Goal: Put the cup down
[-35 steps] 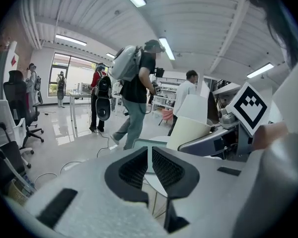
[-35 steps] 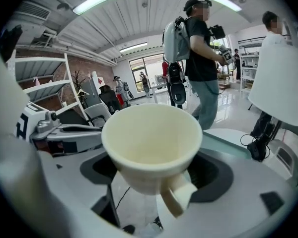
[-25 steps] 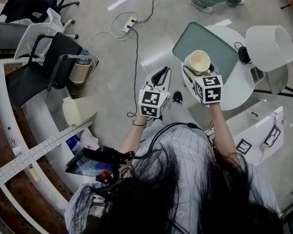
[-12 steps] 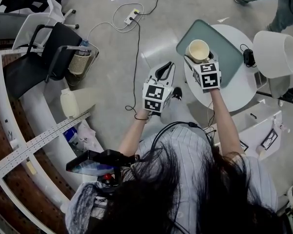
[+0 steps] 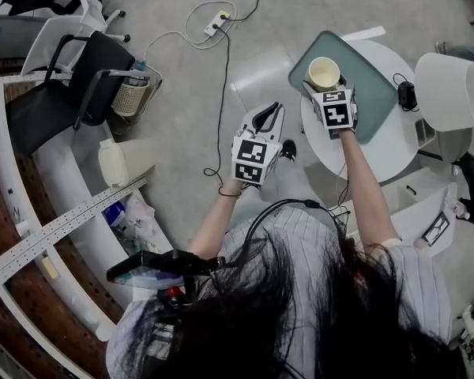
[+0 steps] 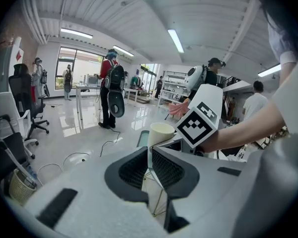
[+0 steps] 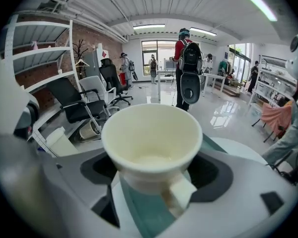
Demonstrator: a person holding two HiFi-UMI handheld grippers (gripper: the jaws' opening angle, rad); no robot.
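Grey polished floor of a wide workshop lies below everything. On the right side, the right gripper (image 7: 151, 175) has its jaws pressed on the lower body of the cream, thick-walled cup (image 7: 151, 138), one on each side, with the square handle pointing back toward the camera. The cup is upright and looks empty, just over the teal rectangular tray (image 5: 377, 95) on the round white table (image 5: 379, 147); whether its bottom touches already, I cannot tell. I judge it stiff, smooth and breakable, rather light when empty, so the grip low on the body seems good and the lowering should be gentle. The left gripper (image 6: 150, 155), to the left over the floor, has its jaws almost together on nothing.
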